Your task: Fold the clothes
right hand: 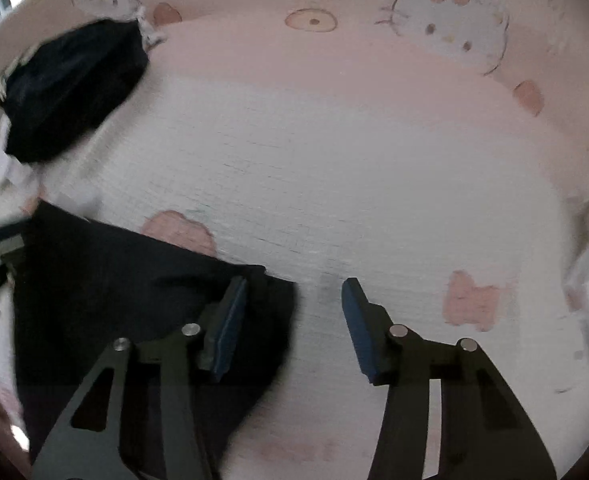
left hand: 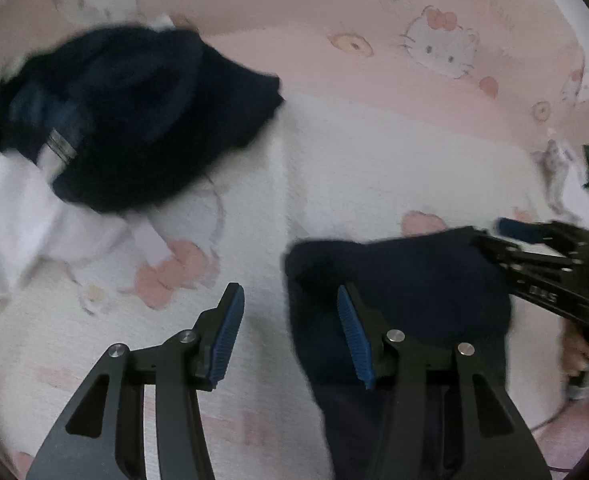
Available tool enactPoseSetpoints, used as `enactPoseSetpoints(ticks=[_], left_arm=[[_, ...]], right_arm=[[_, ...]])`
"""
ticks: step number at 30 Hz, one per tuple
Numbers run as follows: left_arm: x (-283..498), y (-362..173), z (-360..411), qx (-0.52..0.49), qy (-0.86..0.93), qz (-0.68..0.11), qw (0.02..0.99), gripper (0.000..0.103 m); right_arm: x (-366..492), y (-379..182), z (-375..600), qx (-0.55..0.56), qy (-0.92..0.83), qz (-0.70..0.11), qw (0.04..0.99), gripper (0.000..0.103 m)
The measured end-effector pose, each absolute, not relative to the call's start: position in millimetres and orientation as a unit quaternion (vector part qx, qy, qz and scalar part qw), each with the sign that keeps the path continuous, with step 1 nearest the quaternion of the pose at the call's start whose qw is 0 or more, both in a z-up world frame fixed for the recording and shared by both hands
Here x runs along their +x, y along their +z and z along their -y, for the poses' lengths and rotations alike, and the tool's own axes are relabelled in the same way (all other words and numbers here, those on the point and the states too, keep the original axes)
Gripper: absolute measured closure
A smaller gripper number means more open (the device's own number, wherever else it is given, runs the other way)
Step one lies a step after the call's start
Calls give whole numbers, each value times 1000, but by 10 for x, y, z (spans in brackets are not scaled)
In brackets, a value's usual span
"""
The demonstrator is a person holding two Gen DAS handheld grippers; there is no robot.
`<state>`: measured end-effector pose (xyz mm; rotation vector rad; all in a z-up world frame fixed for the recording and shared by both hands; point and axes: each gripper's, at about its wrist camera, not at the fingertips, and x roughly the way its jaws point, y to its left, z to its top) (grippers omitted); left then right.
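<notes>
The bedcover (right hand: 334, 184) is a soft, waffle-textured cloth (pink cartoon print), the dark navy garment (left hand: 406, 280) is matt fabric, and the left gripper (left hand: 290, 332) has ribbed blue pads (left hand: 228, 336) on matt black arms.

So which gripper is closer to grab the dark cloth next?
Probably the left gripper. Its open jaws straddle the edge of the dark cloth. The right gripper is open too, but only one finger overlaps the cloth's corner; the rest faces bare blanket.

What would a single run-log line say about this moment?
task: fold clothes | left tongs: open | right tongs: open | navy garment: flat on blanket, unheld | clothes pile: waiting
</notes>
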<state>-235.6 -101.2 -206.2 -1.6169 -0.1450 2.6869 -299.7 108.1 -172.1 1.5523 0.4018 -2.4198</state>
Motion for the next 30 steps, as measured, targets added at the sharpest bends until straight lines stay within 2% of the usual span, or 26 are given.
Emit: enactPoseSetpoints(ticks=[3, 6, 8, 11, 13, 16, 17, 18, 19, 21, 23, 26, 30], left_arm=[[-2354, -1985, 1154, -497, 863, 90, 1, 53], [-2354, -1936, 1212, -485, 866, 124, 10, 57], [-2365, -1947, 1167, -489, 865, 109, 2, 57], [-2388, -2023, 1130, -506, 857, 98, 0, 57], [-2369, -2078, 1143, -516, 850, 103, 1, 57], [-2367, -2108, 1092, -517, 851, 90, 2, 57], [-2360, -2107, 1073, -518, 851, 86, 3, 57], [-2352, -2106, 1053, -518, 851, 83, 4, 57], [-2355, -2106, 1043, -519, 851, 81, 5, 57], [-2363, -2106, 1027, -521, 850, 77, 6, 57], [-2374, -2103, 1015, -521, 850, 73, 7, 57], [-2375, -2070, 1017, -513, 856, 72, 4, 57], [-2378, -2016, 1034, -499, 864, 57, -29, 57]], right_arm=[[-2964, -1764, -1268, 520, -829, -202, 46, 65], [-3006, -1592, -1566, 536, -835, -115, 50, 62], [-2986, -1500, -1573, 528, -843, -72, 75, 57], [-2909, -1417, -1393, 523, -837, -42, 155, 41], [-2932, -1460, -1317, 522, -830, -39, 192, 39], [-2938, -1616, -1161, 522, -823, -88, 204, 40], [-2931, -1683, -1130, 528, -818, -102, 202, 44], [-2926, -1732, -1102, 535, -814, -99, 203, 54], [-2905, -1706, -1118, 535, -815, -97, 201, 58], [-2862, -1653, -1150, 534, -817, -92, 198, 78], [-2820, -1600, -1181, 533, -819, -88, 195, 89], [-2755, -1521, -1229, 531, -821, -81, 191, 94], [-2670, -1415, -1292, 529, -825, -72, 185, 94]])
